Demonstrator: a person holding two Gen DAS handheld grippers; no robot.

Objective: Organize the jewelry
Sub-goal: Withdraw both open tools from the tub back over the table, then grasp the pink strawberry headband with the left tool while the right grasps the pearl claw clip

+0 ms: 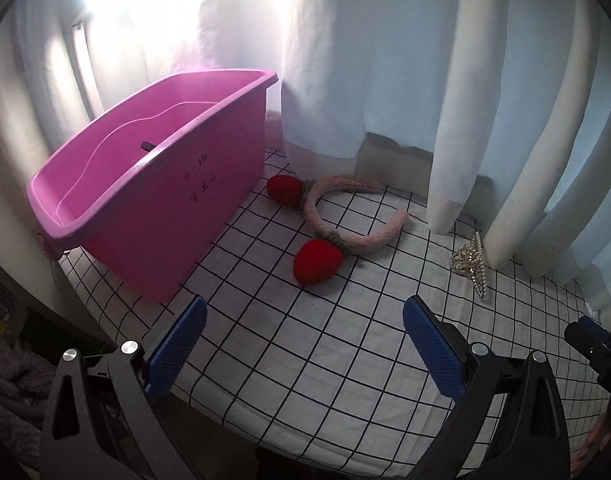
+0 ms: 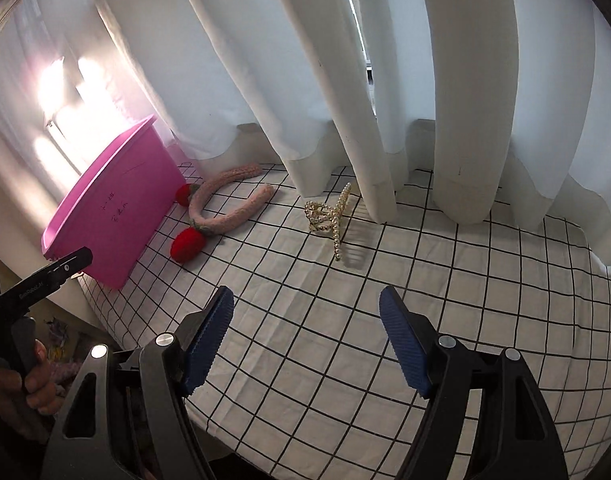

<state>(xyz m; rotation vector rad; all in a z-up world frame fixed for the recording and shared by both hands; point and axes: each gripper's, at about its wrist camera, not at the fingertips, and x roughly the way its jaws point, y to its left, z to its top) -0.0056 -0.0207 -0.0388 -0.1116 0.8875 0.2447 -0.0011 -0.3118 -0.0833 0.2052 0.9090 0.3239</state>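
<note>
Left gripper (image 1: 305, 320): jaws apart, nothing between pads, above checked cloth (image 1: 325, 360). Right gripper (image 2: 305, 312): jaws spread, empty. Pink headband (image 1: 345, 216) with red strawberries lies flat on cloth just beside pink tub (image 1: 153, 200). Pearl hair claw (image 2: 331, 220) rests on cloth near curtain (image 2: 345, 80) hem, apart from headband.

The far end of the pink bin (image 1: 153, 200) is washed out by window glare in the left wrist view, and its handwritten label (image 1: 200, 178) is too small to be read. The hairband's (image 1: 345, 216) upper end is covered by the curtain (image 1: 345, 80). The right tongs (image 1: 593, 344) are cut off by the picture's edge there, so their opening is shown only in their own view.
</note>
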